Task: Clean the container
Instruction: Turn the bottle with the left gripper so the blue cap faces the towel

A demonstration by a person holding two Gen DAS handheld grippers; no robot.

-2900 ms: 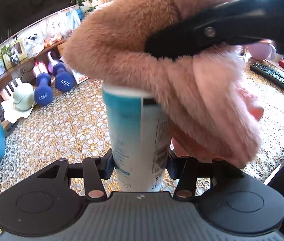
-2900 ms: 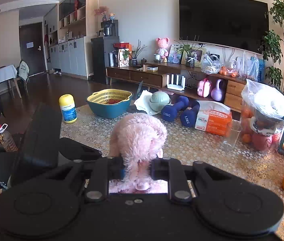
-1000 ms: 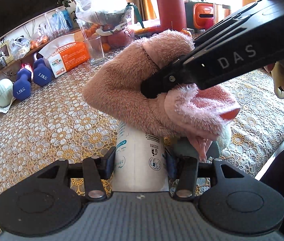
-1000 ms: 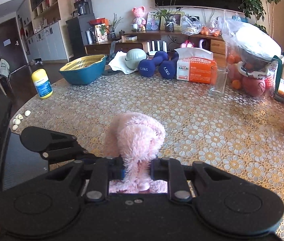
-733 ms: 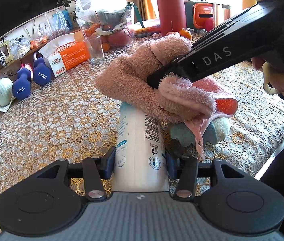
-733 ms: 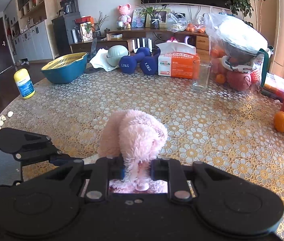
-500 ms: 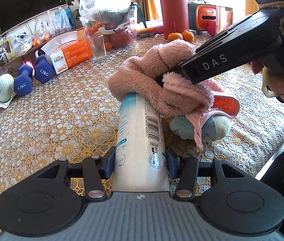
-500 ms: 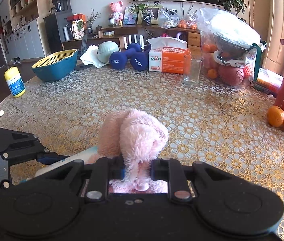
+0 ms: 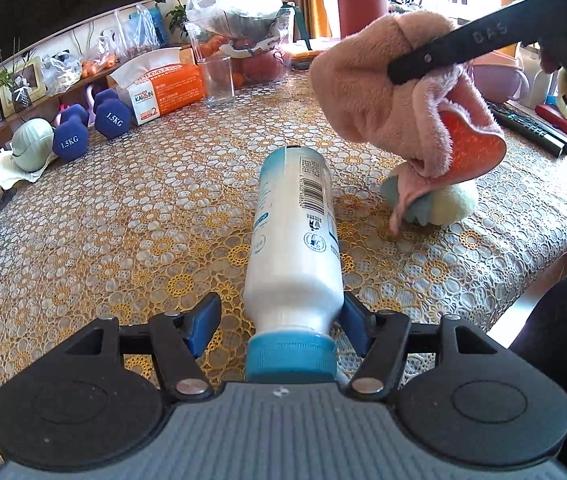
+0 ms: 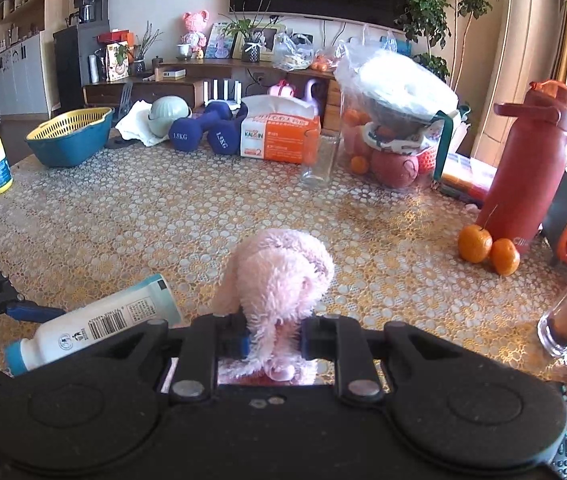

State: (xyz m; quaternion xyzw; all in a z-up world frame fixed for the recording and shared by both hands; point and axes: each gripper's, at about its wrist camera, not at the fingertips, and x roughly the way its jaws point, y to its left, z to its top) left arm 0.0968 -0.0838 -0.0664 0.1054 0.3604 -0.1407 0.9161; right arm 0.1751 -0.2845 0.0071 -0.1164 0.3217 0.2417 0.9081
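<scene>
A white bottle [image 9: 295, 240] with a blue cap lies on its side on the lace tablecloth, cap toward the left wrist camera. My left gripper [image 9: 277, 324] is open around the bottle's neck end, with a clear gap at the left pad and the right pad close to the bottle. The right wrist view shows the same bottle [image 10: 99, 324] at lower left. My right gripper [image 10: 273, 336] is shut on a fluffy pink cloth [image 10: 279, 272]. In the left wrist view the cloth [image 9: 383, 92] hangs above and to the right of the bottle's base, apart from it.
A pale green soft lump [image 9: 435, 204] sits under the cloth's hanging end. Blue dumbbells [image 9: 91, 128], a tissue box [image 9: 163, 92] and a glass [image 9: 219, 80] stand at the back. A remote [image 9: 531, 128] lies right. The table edge [image 9: 543, 248] runs close on the right.
The bottle has gone from upright in my left gripper to lying flat on the table, and the left jaws have opened. The pink cloth has lifted off it toward the right.
</scene>
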